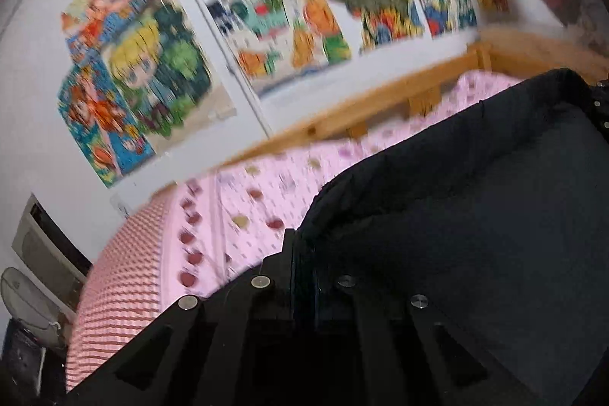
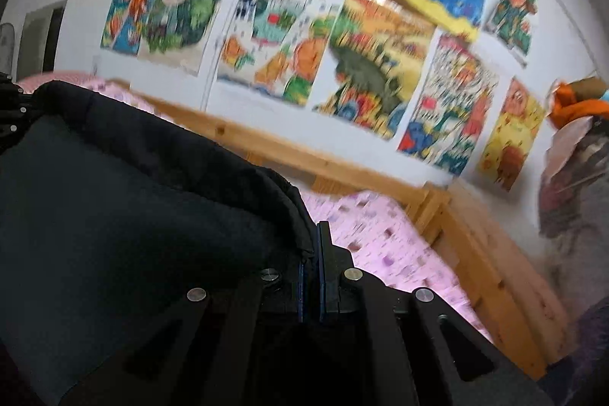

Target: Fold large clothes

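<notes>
A large dark garment hangs stretched between my two grippers above a bed. In the left wrist view my left gripper is shut on the garment's upper edge, and the cloth runs off to the right. In the right wrist view my right gripper is shut on the other end of the same edge, where the garment spreads to the left. The top hem sags in a roll between the two grips. The lower part of the garment is hidden below both views.
Under the garment lies a pink patterned sheet on a bed with a wooden frame against a white wall of colourful posters. Soft toys sit at the right end. A fan stands left of the bed.
</notes>
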